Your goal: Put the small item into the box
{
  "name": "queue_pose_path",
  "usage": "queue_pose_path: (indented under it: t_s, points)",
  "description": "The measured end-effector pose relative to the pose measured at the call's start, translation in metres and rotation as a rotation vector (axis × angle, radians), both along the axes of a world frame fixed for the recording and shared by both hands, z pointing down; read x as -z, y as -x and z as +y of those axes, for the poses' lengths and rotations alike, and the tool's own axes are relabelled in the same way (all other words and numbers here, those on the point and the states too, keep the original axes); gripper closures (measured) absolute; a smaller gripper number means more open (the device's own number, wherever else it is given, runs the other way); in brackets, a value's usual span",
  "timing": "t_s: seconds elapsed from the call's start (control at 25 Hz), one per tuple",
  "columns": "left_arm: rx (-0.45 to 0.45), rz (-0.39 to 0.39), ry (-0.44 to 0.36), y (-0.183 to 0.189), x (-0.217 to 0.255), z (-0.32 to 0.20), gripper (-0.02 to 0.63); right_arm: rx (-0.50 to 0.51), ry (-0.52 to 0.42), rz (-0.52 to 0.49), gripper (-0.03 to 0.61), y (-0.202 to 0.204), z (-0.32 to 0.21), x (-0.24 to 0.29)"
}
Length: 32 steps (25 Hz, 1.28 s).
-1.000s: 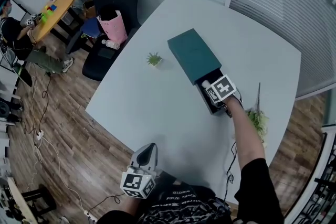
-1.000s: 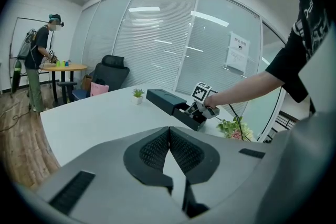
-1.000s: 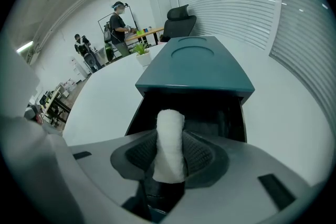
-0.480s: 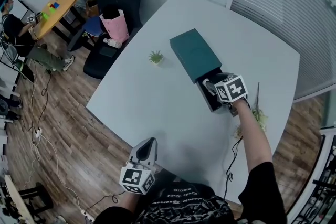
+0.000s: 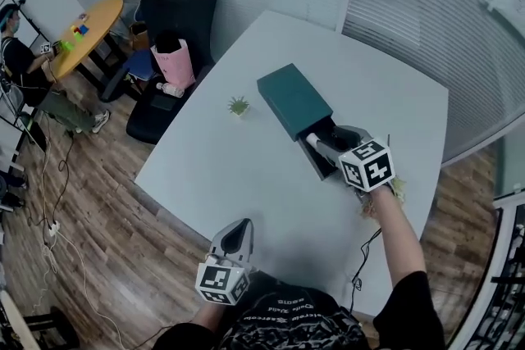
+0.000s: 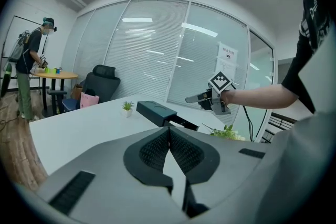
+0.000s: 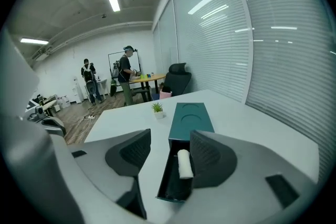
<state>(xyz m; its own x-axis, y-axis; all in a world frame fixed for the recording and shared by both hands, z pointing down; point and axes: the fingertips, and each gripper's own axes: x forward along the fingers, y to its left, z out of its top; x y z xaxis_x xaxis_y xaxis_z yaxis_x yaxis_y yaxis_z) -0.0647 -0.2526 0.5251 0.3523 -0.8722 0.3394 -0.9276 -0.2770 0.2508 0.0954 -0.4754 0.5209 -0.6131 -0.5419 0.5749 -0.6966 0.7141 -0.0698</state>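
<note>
A dark teal box (image 5: 294, 100) lies on the white table (image 5: 246, 168) with its drawer (image 5: 321, 150) pulled out toward me. A small white roll (image 7: 184, 163) lies inside the drawer (image 7: 173, 181). My right gripper (image 5: 326, 135) hangs above the drawer, apart from it. In the right gripper view it (image 7: 169, 139) is open with nothing between its pads; its jaws have just swung wide and eased in slightly. My left gripper (image 5: 238, 229) stays at the table's near edge, and in the left gripper view it (image 6: 169, 131) is shut on nothing.
A tiny potted plant (image 5: 239, 106) stands left of the box. A leafy sprig (image 5: 399, 188) lies by the table's right edge. Beyond the far left corner are a black office chair (image 5: 176, 4), a pink bag (image 5: 178, 61) and a person at a round table (image 5: 82, 16).
My right gripper has risen out of the drawer and drawn back toward me, its jaws wider, leaving the white roll in the drawer. The left gripper has hardly moved.
</note>
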Motion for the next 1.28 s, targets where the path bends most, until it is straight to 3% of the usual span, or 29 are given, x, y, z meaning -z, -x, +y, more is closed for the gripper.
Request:
queue_pose_path:
  t_s: [0.28, 0.64, 0.88, 1.28]
  points:
    - [-0.048, 0.003, -0.060, -0.012, 0.017, 0.007, 0.595, -0.068, -0.123, -0.087, 0.336, -0.009, 0.048, 0.057]
    - [-0.134, 0.011, -0.120, -0.025, 0.032, 0.018, 0.594, -0.148, -0.220, -0.155, 0.337, -0.015, 0.123, 0.090]
    - [-0.191, -0.020, -0.157, -0.031, 0.036, 0.023, 0.594, -0.198, -0.256, -0.201, 0.339, -0.020, 0.167, 0.086]
    - [-0.233, 0.003, -0.223, -0.039, 0.053, 0.035, 0.594, -0.354, -0.334, -0.248, 0.347, -0.041, 0.250, 0.061]
